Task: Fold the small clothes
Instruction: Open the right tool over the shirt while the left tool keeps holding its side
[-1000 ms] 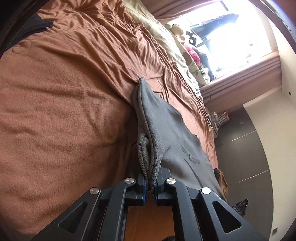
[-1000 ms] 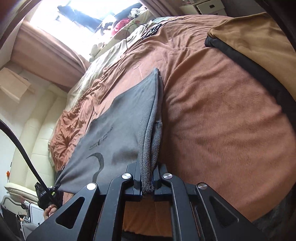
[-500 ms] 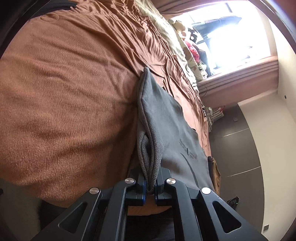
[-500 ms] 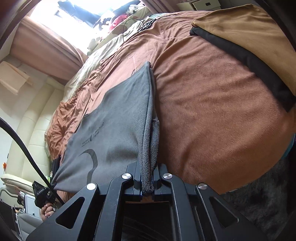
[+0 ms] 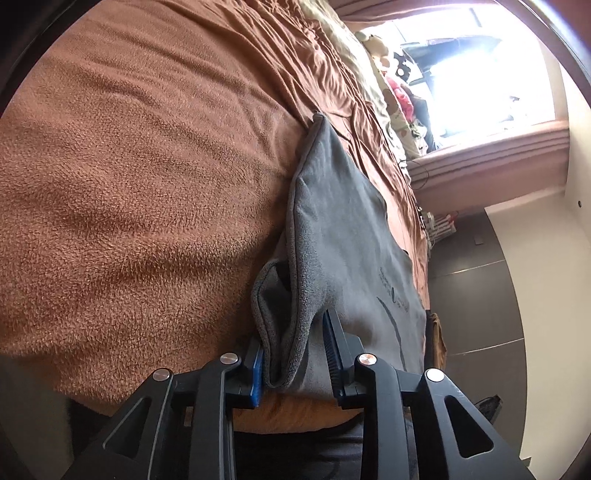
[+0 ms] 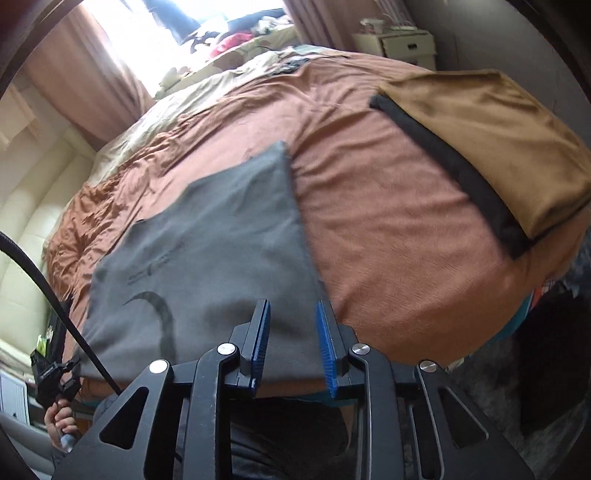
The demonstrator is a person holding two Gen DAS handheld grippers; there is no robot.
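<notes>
Both cameras sit low at the near edge of the bed (image 5: pixel 129 184), each just behind its own jaws, looking across the bed to the bright window (image 6: pixel 155 33) on the far side. Both are very close to the grey cloth (image 6: pixel 221 258). Both views show that cloth, the brown blanket and the window.

You have strong daylight from the bright window (image 5: pixel 476 70), which is blown out to pure white in both views. It gives a soft sheen on the brown fleece bed cover (image 5: pixel 147 184). The right wrist view is smeared by motion blur, most on the grey folded cloth (image 6: pixel 207 258). The fisheye bends everything at the dark round borders.
</notes>
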